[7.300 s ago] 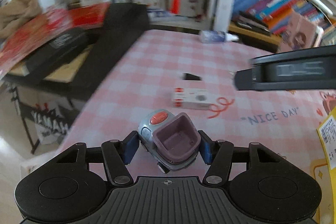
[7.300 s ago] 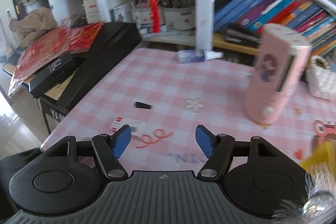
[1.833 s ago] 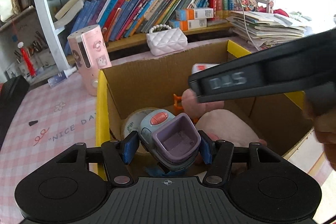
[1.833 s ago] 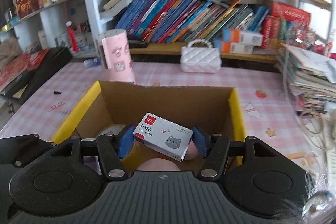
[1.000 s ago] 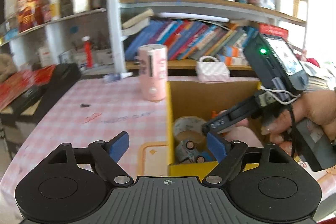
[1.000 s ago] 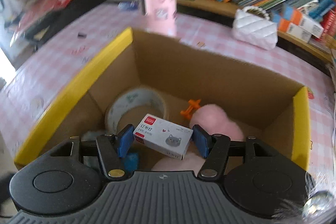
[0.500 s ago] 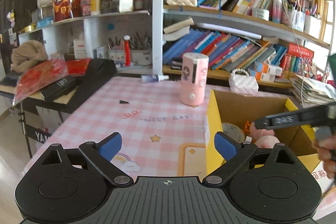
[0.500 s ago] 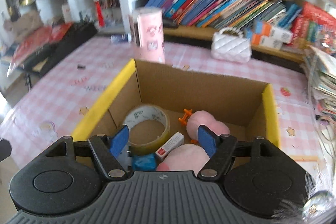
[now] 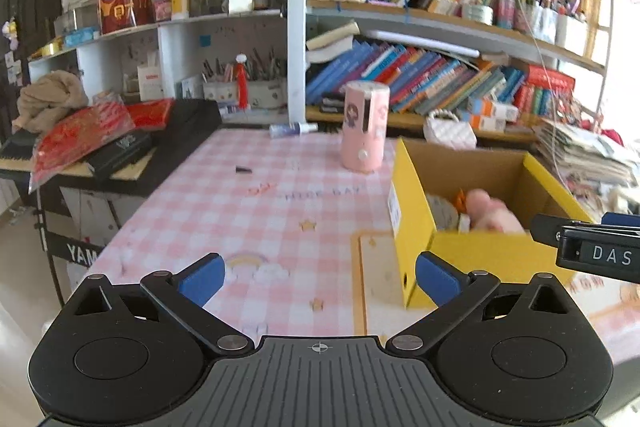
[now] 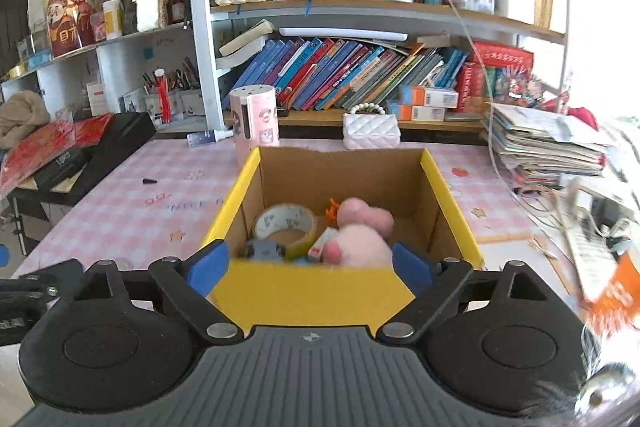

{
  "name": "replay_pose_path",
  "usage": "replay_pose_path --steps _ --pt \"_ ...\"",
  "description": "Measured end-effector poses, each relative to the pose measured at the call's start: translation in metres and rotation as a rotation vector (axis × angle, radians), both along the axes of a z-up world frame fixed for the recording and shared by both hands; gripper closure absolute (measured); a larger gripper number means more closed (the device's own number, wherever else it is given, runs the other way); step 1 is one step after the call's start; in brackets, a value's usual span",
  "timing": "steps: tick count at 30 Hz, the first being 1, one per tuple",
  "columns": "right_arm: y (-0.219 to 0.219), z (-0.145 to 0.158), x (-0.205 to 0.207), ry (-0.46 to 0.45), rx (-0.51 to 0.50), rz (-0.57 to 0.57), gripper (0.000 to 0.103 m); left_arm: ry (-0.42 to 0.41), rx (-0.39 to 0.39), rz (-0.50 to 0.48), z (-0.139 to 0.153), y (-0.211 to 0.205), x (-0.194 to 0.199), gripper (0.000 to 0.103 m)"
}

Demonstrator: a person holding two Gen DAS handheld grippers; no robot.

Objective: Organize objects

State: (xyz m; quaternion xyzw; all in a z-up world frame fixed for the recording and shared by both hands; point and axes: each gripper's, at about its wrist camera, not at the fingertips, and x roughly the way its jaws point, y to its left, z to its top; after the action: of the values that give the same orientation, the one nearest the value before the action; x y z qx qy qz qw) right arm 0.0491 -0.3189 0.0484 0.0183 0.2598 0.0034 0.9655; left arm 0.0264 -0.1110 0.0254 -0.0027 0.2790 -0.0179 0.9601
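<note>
While both your claws were spreading wider with nothing between them, the left claw (image 9: 318, 273) over the pink tabletop (image 9: 240, 211) and the right claw (image 10: 310, 267) before the yellow box (image 10: 320, 291), the tape roll (image 10: 285, 223), pink plush (image 10: 360, 235) and small carton (image 10: 320, 245) lay inside it. It looked nearly done; a small black piece (image 9: 242, 169) remained out.

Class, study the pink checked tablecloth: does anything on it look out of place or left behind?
A small black cap-like piece lies alone on the tablecloth, apart from the cardboard box, and a small bottle lies on its side near the shelf.
</note>
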Motion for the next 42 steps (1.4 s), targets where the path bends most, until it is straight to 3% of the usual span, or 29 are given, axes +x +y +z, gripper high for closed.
replay_pose_path --steps 5,13,29,42 --pt "0.019 -0.015 -0.044 0.012 -0.028 -0.028 0.008 0.015 0.057 0.008 -0.014 0.004 -0.03 0.0" --pt "0.046 -0.032 -0.077 0.075 -0.072 -0.057 0.007 0.053 0.069 -0.009 -0.025 0.015 -0.058 0.0" --pt "0.067 -0.053 -0.095 0.186 -0.064 -0.071 0.007 0.137 0.112 0.022 -0.038 0.027 -0.072 0.0" --pt "0.064 -0.048 -0.096 0.138 -0.055 -0.079 0.007 0.092 0.115 0.024 -0.029 0.026 -0.067 0.0"
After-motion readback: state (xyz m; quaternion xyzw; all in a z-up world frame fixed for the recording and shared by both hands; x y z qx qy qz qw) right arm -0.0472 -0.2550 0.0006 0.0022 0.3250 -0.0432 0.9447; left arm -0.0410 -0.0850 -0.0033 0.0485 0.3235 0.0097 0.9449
